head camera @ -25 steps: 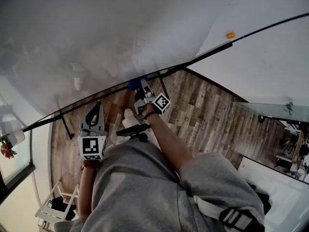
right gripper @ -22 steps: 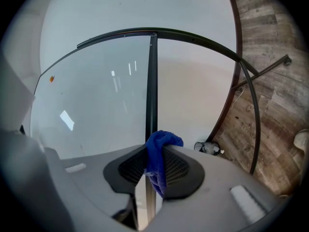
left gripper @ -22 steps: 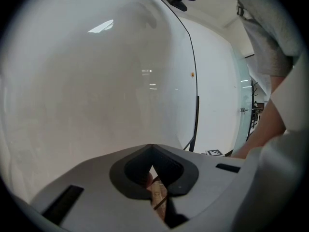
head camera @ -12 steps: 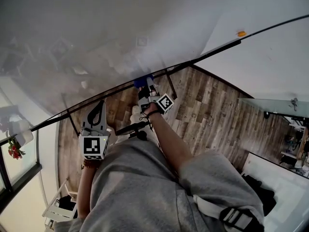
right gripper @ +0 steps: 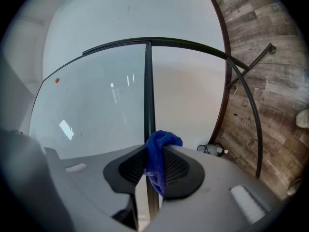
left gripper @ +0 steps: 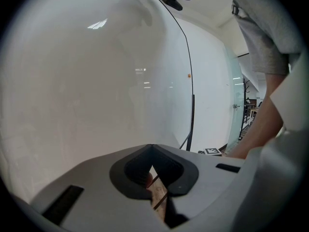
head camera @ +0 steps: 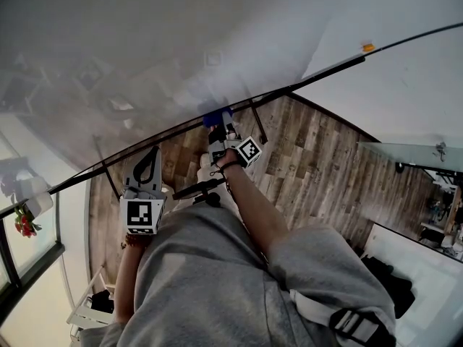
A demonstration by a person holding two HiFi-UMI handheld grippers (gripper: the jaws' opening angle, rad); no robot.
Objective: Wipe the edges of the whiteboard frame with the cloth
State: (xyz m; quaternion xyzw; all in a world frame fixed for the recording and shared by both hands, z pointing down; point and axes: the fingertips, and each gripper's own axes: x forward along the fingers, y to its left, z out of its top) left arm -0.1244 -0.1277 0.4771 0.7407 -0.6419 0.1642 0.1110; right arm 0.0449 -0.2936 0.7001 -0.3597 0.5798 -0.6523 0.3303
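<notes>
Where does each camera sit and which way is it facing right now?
Head view: head-mounted, steeply down at whiteboard frame and floor; torso, arms, left gripper, right gripper show.
Left gripper view: on that gripper, along its shut, empty jaws at the board; forearm at right.
Right gripper view: on that gripper, along jaws shut on the blue cloth at the frame.
Shared: all three show the frame.
</notes>
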